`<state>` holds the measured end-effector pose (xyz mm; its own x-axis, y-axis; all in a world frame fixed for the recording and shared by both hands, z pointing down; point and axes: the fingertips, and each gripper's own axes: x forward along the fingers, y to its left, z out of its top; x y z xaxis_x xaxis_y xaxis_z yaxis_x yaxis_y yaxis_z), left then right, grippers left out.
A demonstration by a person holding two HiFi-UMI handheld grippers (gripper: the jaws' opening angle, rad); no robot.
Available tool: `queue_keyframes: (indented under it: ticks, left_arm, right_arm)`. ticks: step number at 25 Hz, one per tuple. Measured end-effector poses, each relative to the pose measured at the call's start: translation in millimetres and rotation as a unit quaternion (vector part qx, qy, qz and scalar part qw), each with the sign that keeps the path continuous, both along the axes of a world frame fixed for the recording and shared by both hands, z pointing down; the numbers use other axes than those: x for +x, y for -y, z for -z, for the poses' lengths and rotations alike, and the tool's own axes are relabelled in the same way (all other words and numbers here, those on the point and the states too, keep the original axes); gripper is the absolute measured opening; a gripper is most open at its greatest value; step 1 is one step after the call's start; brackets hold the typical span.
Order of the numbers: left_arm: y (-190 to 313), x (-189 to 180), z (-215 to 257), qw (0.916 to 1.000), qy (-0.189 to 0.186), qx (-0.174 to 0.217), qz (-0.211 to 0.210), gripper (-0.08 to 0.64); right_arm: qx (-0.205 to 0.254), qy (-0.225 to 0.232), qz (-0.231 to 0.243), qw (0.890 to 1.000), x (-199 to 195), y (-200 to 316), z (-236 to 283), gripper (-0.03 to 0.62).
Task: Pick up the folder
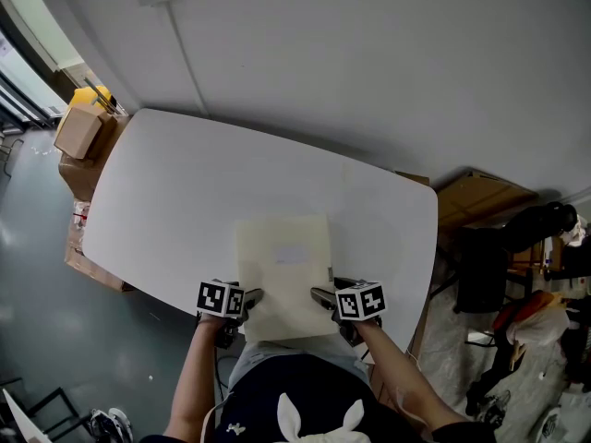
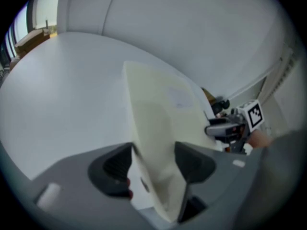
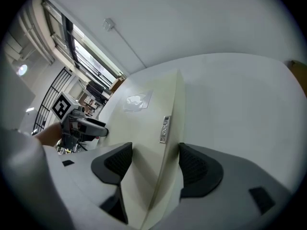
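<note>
The cream folder [image 1: 283, 273] lies at the near edge of the white table [image 1: 185, 192], straight in front of the person. In the head view its near edge is hard to place, because it runs up against the person's clothing [image 1: 295, 377]. In that view the marker cubes [image 1: 221, 298] also cover most of each gripper's jaws. The left gripper view is soft and blurred, so the folder's surface close to the pads is hard to read. The left gripper [image 2: 153, 147] has its jaws wide apart, with the folder's left side crossing the gap between them aslant. The right gripper [image 3: 156, 146] also stands wide, astride the folder's right side, and a thin shadow parts the folder's edge from the outer pad. The right gripper view plainly shows a metal clasp [image 3: 164, 128] on that edge, which is a mere fleck from the head, and a window [image 3: 79, 56] beyond the table. The clear pocket [image 1: 291, 254] on the cover shows in all three views. Only the head view shows the cardboard box [image 1: 78, 129] off the table's far left corner.
</note>
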<state>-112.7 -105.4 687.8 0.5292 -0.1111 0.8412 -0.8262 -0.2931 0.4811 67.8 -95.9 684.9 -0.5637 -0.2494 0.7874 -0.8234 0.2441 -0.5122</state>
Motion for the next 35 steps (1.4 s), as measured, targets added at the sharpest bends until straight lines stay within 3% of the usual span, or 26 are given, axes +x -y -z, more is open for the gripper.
queue_keyframes:
  ticks: [7,18,27,35]
  left_arm:
    - [-0.6,-0.2,-5.3,0.9986,-0.026,-0.046,0.002,0.273]
    - [-2.0,3.5,-10.1,0.9947,-0.042,-0.094,-0.011,0.288]
    - [-2.7,8.4,-15.5,0.9904,-0.101,-0.091,-0.024,0.318]
    - [-2.1,8.4,-11.2,0.9921,-0.092,-0.084,-0.012,0.313]
  right_arm:
    - [-0.059,0.018,-0.018,0.998,-1.5,0.0,-6.1,0.278]
    - [-0.097,0.048,-0.025,0.994,-1.0,-1.2,-11.0,0.290]
    - [-0.105,0.081,-0.012,0.991,-1.3,-1.4,-15.0,0.302]
    - [-0.103,0.081,-0.042,0.990,-1.1,-1.7,-13.0,0.301]
